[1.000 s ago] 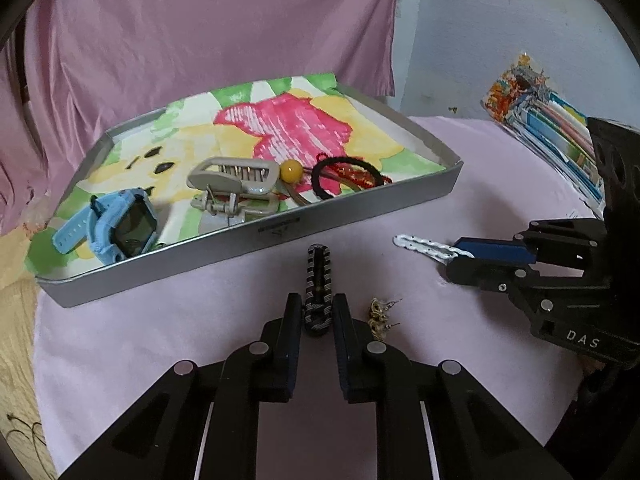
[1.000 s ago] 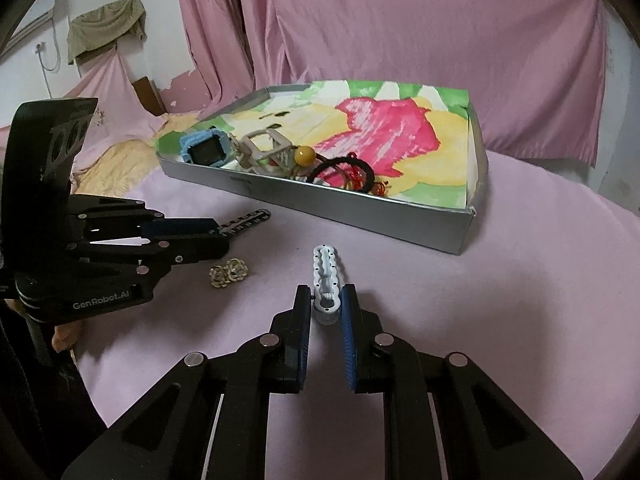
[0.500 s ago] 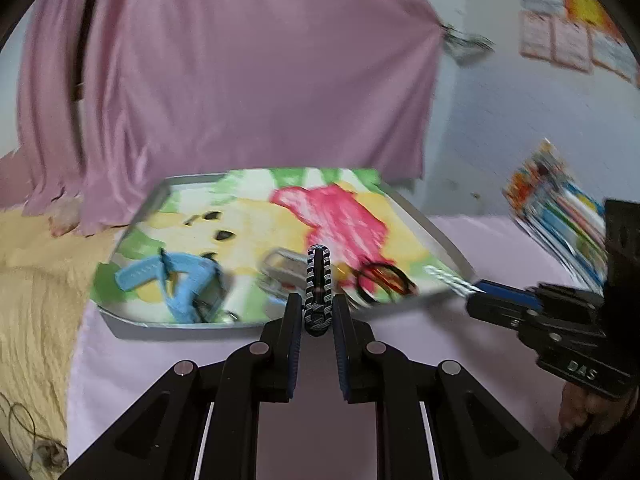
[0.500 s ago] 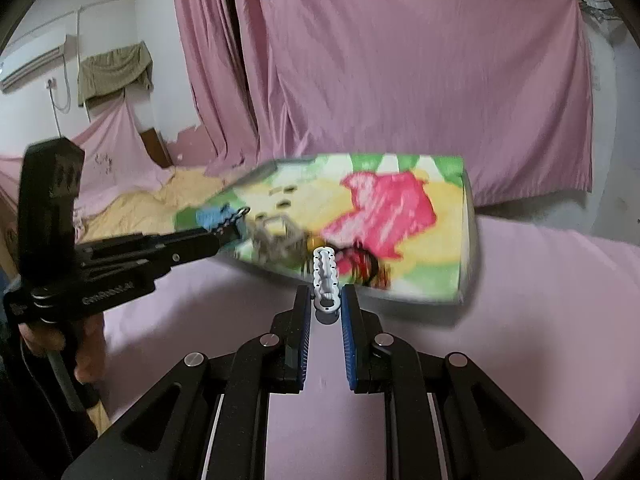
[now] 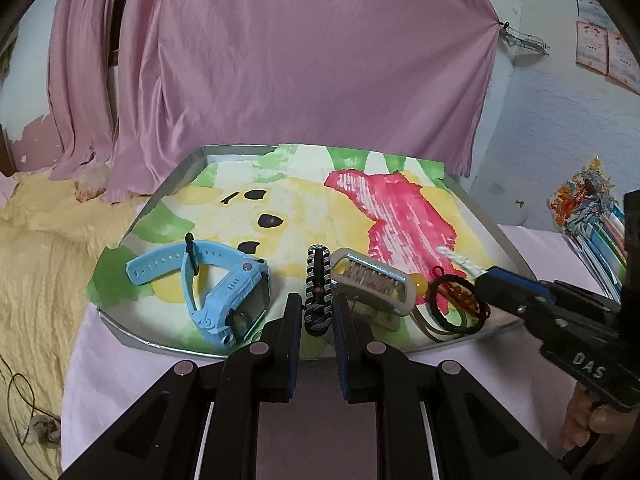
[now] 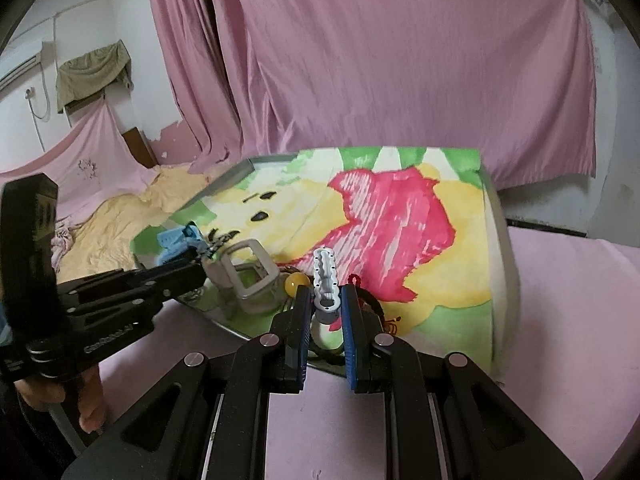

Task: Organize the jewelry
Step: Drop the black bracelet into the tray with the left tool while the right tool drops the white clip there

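Note:
My left gripper (image 5: 316,314) is shut on a dark striped hair clip (image 5: 317,280), which hangs over the front of the metal tray (image 5: 172,184). The tray, lined with a colourful painted sheet, holds a blue watch (image 5: 224,284), a beige hair claw (image 5: 372,280), a yellow bead (image 5: 420,280) and black hair ties (image 5: 456,300). My right gripper (image 6: 326,308) is shut on a white perforated clip (image 6: 326,274) above the tray's near edge (image 6: 500,280). Each gripper shows in the other's view: the right gripper (image 5: 490,278) with the white clip (image 5: 460,258), the left gripper (image 6: 200,270) beside the claw (image 6: 248,276).
A stack of colourful books (image 5: 592,208) lies at the right of the pink-covered table (image 5: 112,368). A yellow blanket (image 5: 40,240) spreads at the left. Pink curtains (image 5: 280,60) hang behind the tray. A hand (image 5: 592,420) grips the right gripper's handle.
Both grippers rose from the tablecloth with their clips and moved forward to the tray's front edge. The small earrings on the cloth have left the view.

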`<action>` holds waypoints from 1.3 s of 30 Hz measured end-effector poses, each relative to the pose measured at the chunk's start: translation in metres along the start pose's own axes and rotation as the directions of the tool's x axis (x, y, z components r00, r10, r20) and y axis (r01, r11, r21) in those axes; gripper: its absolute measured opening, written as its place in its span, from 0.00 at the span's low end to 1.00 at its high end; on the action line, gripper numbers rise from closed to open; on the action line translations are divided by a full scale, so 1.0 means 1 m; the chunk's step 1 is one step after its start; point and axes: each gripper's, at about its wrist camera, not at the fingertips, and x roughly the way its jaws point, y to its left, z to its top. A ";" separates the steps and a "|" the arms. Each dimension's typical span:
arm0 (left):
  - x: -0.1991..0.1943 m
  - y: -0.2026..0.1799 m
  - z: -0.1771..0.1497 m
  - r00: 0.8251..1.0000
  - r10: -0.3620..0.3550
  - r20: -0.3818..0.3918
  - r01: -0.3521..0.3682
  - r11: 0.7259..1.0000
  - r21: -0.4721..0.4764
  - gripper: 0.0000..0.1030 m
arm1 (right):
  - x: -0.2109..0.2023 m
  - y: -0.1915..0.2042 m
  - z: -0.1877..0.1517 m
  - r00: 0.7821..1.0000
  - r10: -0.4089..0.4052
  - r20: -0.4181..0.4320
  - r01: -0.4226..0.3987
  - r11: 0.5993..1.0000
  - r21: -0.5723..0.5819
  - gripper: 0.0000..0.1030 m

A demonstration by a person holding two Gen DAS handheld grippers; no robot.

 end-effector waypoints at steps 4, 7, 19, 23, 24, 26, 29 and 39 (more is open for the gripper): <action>0.007 0.001 0.000 1.000 -0.001 -0.030 0.001 1.000 -0.004 0.14 | 0.008 -0.003 -0.001 1.000 -0.009 -0.030 0.010 1.000 0.007 0.13; 0.008 0.002 0.001 0.999 0.000 -0.035 0.000 1.000 -0.006 0.14 | 0.012 -0.006 -0.001 0.999 -0.003 -0.047 0.004 1.000 0.026 0.13; 0.009 0.006 0.002 0.999 -0.029 -0.029 0.029 0.999 -0.030 0.14 | 0.018 -0.009 -0.001 0.997 0.020 -0.075 -0.016 0.999 0.051 0.17; 0.005 0.006 0.000 1.000 -0.029 -0.013 0.028 0.999 -0.034 0.28 | 0.009 -0.011 -0.003 0.999 0.026 -0.038 -0.023 0.998 0.060 0.38; 0.002 0.006 -0.001 1.000 -0.029 -0.004 0.028 0.999 -0.035 0.32 | 0.006 -0.011 -0.003 0.999 0.016 -0.029 -0.014 0.998 0.059 0.40; -0.003 0.005 -0.002 0.999 -0.029 0.015 0.030 0.999 -0.035 0.50 | 0.001 -0.012 -0.006 1.000 -0.002 -0.014 0.003 0.998 0.064 0.44; -0.016 0.003 -0.005 0.998 -0.028 0.057 0.030 0.999 -0.032 0.56 | -0.011 -0.014 -0.008 1.000 -0.019 0.022 0.017 0.997 0.080 0.47; -0.053 0.001 -0.020 0.986 -0.031 0.164 0.039 0.998 -0.046 0.93 | -0.065 -0.009 -0.024 0.979 -0.080 0.186 0.067 0.995 0.072 0.80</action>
